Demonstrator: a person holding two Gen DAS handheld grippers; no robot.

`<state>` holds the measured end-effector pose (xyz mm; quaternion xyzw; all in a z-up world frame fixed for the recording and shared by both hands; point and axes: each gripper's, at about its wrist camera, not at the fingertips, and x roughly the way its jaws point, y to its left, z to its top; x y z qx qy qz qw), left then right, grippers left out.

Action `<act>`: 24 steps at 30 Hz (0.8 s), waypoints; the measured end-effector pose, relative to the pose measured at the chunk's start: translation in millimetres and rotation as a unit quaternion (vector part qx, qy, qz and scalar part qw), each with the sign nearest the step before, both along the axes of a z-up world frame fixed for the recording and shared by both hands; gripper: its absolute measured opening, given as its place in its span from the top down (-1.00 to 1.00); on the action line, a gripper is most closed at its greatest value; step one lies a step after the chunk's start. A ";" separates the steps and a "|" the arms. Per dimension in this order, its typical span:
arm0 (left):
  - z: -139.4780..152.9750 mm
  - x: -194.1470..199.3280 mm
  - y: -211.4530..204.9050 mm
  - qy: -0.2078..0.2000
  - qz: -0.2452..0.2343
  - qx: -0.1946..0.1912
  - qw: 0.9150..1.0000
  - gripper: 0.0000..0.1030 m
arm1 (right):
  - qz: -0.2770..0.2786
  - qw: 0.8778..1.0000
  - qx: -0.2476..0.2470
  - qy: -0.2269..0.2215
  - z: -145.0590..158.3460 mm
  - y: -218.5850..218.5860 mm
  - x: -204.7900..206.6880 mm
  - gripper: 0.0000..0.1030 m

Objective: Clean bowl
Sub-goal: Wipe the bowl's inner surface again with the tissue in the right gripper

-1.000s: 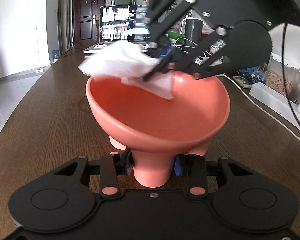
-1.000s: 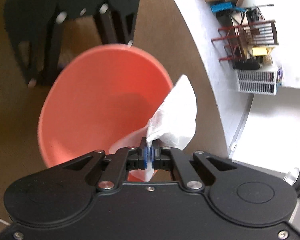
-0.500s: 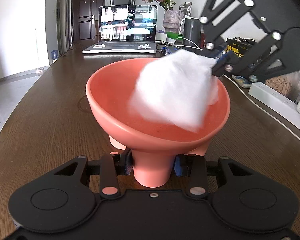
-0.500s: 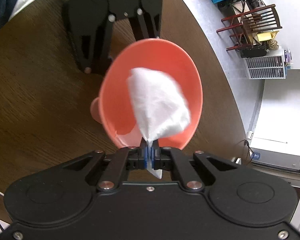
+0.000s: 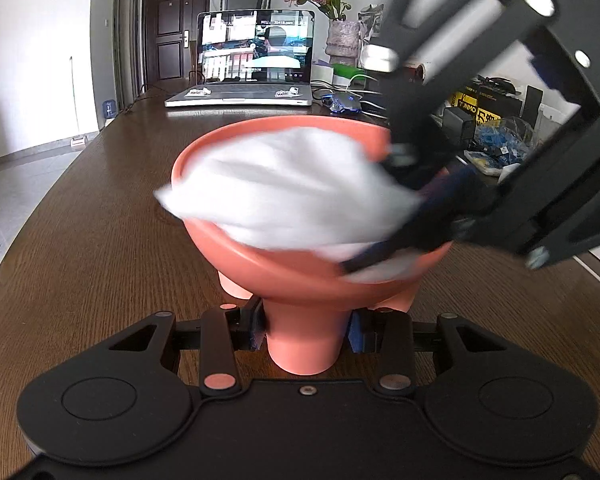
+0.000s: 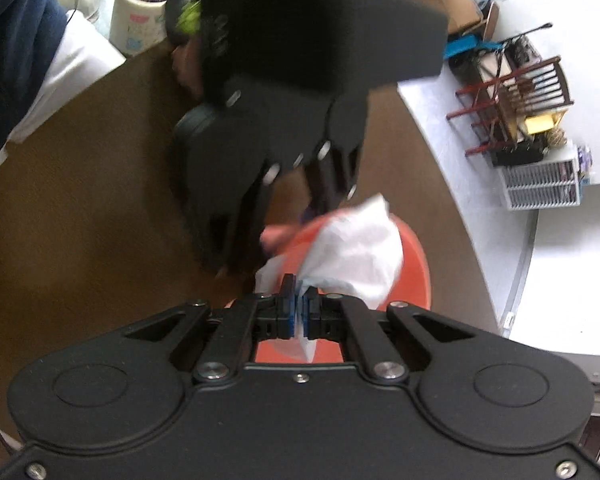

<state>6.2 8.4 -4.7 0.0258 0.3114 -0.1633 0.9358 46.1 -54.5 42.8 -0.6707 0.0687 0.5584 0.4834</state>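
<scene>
A salmon-coloured bowl (image 5: 300, 276) with stubby legs stands on the dark wooden table (image 5: 88, 248). My left gripper (image 5: 306, 334) is shut on the bowl's near leg. A white tissue (image 5: 284, 188) lies spread across the inside of the bowl and over its left rim. My right gripper (image 6: 299, 304) is shut on that tissue (image 6: 356, 248), and reaches into the bowl from the right in the left wrist view, blurred. In the right wrist view the bowl (image 6: 412, 256) is mostly hidden by the tissue and by the left gripper's body.
A laptop (image 5: 248, 68), a mouse (image 5: 344, 104), a vase with flowers (image 5: 342, 40) and boxes with cables (image 5: 484, 120) sit at the table's far end and right side. A person's dark sleeve (image 6: 12, 40) is at the near side of the table.
My right gripper swept the tissue from the bowl's far left rim over to the right side, then down across its inside towards the near rim. The left gripper and bowl stayed put.
</scene>
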 end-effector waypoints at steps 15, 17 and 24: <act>-0.9 0.4 1.3 0.002 0.000 -0.007 1.000 0.26 | -0.095 0.995 0.020 -0.002 -7.9 15.8 61.2 0.97; -1.2 0.3 2.1 0.002 -0.001 -0.010 1.000 0.25 | -0.113 0.994 0.009 -0.003 -14.0 7.1 71.1 0.97; -2.0 0.5 -0.2 0.001 -0.001 -0.006 1.000 0.25 | -0.125 0.992 -0.013 -0.002 -19.3 -12.2 69.8 0.97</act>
